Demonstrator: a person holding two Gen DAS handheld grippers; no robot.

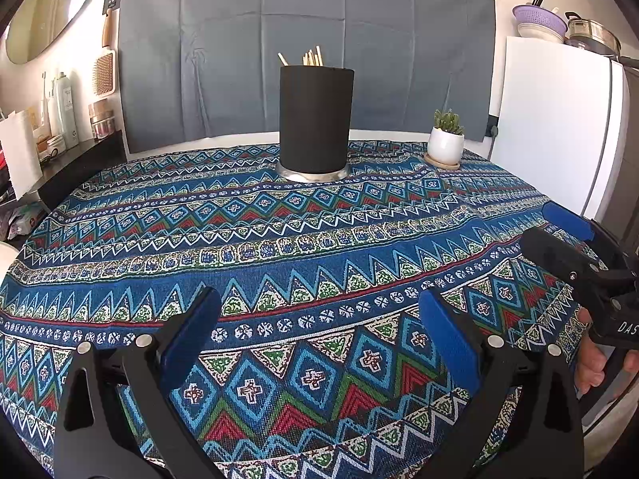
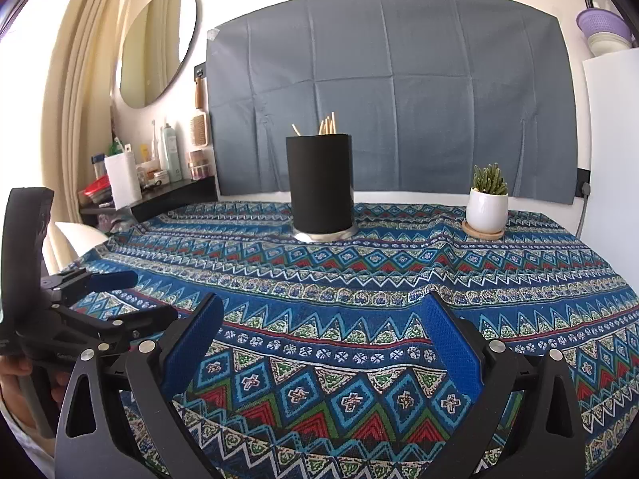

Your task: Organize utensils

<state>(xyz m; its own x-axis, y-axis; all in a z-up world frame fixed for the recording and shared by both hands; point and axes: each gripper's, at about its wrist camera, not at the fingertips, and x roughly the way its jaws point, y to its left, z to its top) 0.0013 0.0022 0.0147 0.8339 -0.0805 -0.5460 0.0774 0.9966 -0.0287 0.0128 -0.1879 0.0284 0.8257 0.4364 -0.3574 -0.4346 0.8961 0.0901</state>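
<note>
A tall black utensil holder (image 1: 315, 119) stands on a silver base at the far middle of the patterned tablecloth (image 1: 279, 247). Several wooden chopstick tips (image 1: 311, 57) stick out of its top. It also shows in the right wrist view (image 2: 320, 181) with the chopstick tips (image 2: 328, 124). My left gripper (image 1: 319, 311) is open and empty, low over the near part of the cloth. My right gripper (image 2: 323, 319) is open and empty, beside it. The right gripper shows at the right edge of the left wrist view (image 1: 559, 223), and the left gripper at the left of the right wrist view (image 2: 139, 295).
A small cactus in a white pot (image 1: 445, 141) sits on a wooden coaster at the far right of the table, also in the right wrist view (image 2: 486, 207). A white fridge (image 1: 559, 127) stands to the right. A dark side shelf with bottles and a paper roll (image 2: 124, 183) stands to the left.
</note>
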